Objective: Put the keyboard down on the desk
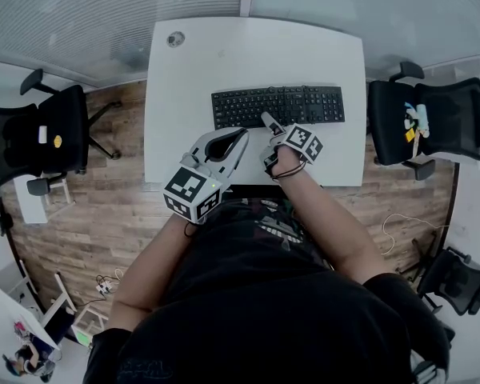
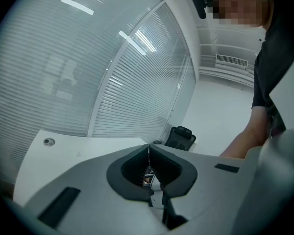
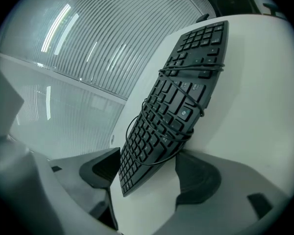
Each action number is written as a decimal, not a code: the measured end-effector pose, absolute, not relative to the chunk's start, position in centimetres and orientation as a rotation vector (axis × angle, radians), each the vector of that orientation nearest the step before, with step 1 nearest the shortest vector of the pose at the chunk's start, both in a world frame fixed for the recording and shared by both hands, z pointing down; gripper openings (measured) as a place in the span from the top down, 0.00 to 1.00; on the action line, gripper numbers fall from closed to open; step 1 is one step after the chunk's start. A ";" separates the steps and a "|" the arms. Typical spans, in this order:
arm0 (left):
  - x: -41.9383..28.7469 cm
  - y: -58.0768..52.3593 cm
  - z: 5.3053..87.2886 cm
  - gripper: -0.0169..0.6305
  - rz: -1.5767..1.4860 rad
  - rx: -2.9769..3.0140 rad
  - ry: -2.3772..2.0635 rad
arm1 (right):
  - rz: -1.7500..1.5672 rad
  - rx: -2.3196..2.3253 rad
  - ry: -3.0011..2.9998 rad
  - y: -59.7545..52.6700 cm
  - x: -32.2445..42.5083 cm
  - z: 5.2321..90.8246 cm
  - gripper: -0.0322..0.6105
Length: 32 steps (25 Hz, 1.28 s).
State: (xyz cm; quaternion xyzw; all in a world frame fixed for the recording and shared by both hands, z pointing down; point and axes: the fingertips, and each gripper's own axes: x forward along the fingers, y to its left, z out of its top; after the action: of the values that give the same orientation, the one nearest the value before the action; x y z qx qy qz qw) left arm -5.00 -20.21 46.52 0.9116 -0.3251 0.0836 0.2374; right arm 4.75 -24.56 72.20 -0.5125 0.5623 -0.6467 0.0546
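A black keyboard [image 1: 278, 105] lies flat on the white desk [image 1: 200, 62], with its cable wound around its middle [image 3: 179, 119]. My right gripper [image 1: 268, 126] is at the keyboard's front edge. In the right gripper view the jaws of this gripper [image 3: 147, 165] stand wide apart, and the near end of the keyboard [image 3: 176, 106] sits between them. My left gripper [image 1: 238, 137] hovers just left of the right one, near the desk's front. Its pads [image 2: 148, 148] meet with nothing between them.
A round cable grommet [image 1: 175, 39] sits at the desk's far left corner. Black office chairs stand to the left [image 1: 48, 138] and right [image 1: 432, 118] of the desk, and another stands at the lower right [image 1: 456, 282]. A glass wall with blinds runs behind the desk.
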 end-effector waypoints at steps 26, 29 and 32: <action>-6.4 -16.3 44.3 0.95 0.197 2.591 -0.814 | -1.222 -1.557 2.404 -22.8 1.9 58.8 0.78; -6.8 -16.1 43.7 0.95 0.185 2.600 -0.825 | -1.005 -1.485 2.581 -22.1 0.2 54.3 0.85; -7.8 -16.3 42.7 0.95 0.151 2.596 -0.859 | -0.809 -1.349 2.731 -20.7 -1.9 49.1 0.89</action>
State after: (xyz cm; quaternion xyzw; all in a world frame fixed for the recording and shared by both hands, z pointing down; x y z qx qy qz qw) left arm -7.80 -16.34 42.69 0.9288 -0.3072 0.0539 0.2003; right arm -1.94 -20.68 49.14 -0.4279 0.8666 -0.2568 -0.0051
